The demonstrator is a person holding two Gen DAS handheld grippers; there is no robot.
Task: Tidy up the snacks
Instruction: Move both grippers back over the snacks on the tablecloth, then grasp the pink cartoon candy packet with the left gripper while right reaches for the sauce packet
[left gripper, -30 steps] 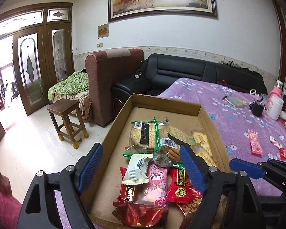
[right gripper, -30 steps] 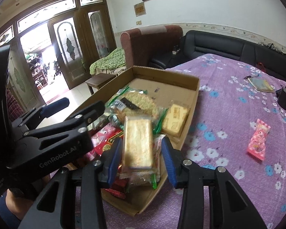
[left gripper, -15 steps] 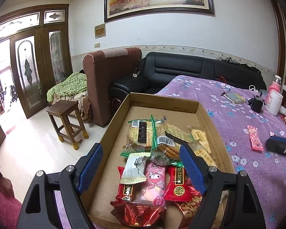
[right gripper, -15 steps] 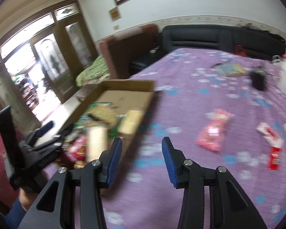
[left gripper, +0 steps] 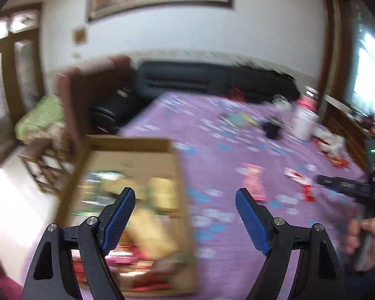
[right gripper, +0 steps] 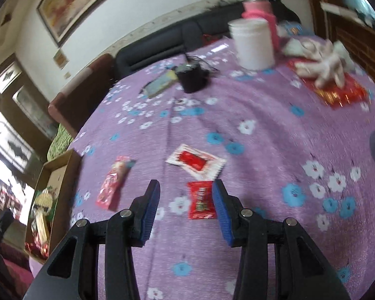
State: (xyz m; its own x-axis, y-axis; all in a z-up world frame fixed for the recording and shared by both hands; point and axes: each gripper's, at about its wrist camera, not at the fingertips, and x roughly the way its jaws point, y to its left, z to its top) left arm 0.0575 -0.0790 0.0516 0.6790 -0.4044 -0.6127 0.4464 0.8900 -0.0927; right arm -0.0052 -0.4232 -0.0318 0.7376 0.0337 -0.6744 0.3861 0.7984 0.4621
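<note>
The step in hand looks like the fetch of another loose snack: the right gripper (right gripper: pixel 186 208) hangs over the purple flowered tablecloth (right gripper: pixel 275 150) with its blue pads parted and nothing between them pressed, the small red packet (right gripper: pixel 201 200) lying in the lower middle of the right wrist view, framed between the pads but, as far as I can tell, not touched. Just above it lies a white packet with a red panel (right gripper: pixel 196 161), and to the left a long pink wrapper (right gripper: pixel 115 182). The cardboard box (left gripper: pixel 135 160), already holding a blurred heap of snacks, sits at the left of the left wrist view, its near corner reaching the cloth's lower edge; in the right wrist view it shows only at the far left border. The left gripper (left gripper: pixel 185 218) stands wide open and empty, low in its frame, one pad over the box and the other over bare cloth. The next move, I judge, calls for lowering the right pads either side of the red packet, closing on its thin foil, then carrying it left to the box. Room is generous around the packets; a white tub (right gripper: pixel 253 42), a black pouch (right gripper: pixel 191 77) and a red bag under pale cloth (right gripper: pixel 337 92) keep to the upper part, well apart. The table falls away at left beside the box.
</note>
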